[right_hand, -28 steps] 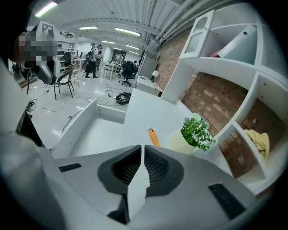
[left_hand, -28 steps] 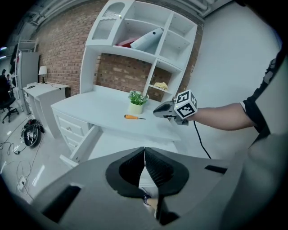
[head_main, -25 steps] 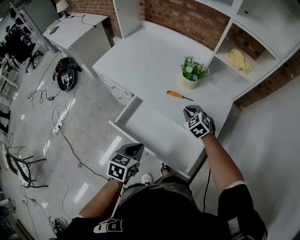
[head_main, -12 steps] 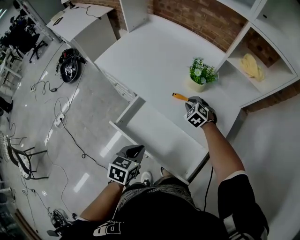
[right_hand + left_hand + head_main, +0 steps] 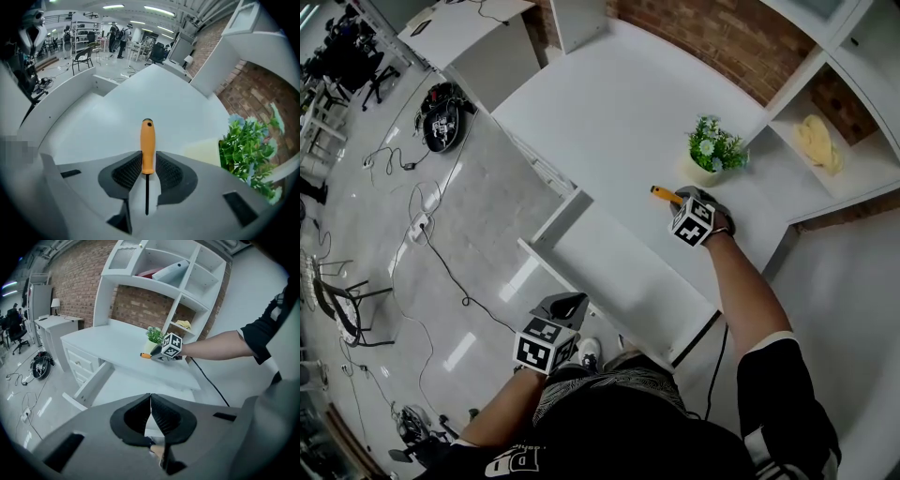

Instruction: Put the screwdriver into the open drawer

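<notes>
The right claw (image 5: 148, 159) points steeply down at the table (image 5: 609, 112) with its jaws spread; they have just been opening, and they now straddle the screwdriver (image 5: 147, 143), the ribbed pads close along either side of the lower end of the orange handle without clearly squeezing it. The thin dark shaft runs back between the jaws toward the claw's body, while the handle's rounded end reaches out past the tips. The screwdriver lies flat on the white table, just in front of a small potted plant (image 5: 713, 156) and behind the open drawer (image 5: 581, 246), not in it. The drawer stands pulled out below the table's front edge, its pale bottom showing. The left claw (image 5: 151, 404) is pressed together with nothing between its pads; it is held low by the person's waist, above the grey floor (image 5: 478, 225) near the drawer's front corner, well apart from the screwdriver. A yellow object (image 5: 818, 131) rests on a shelf to the plant's right.
</notes>
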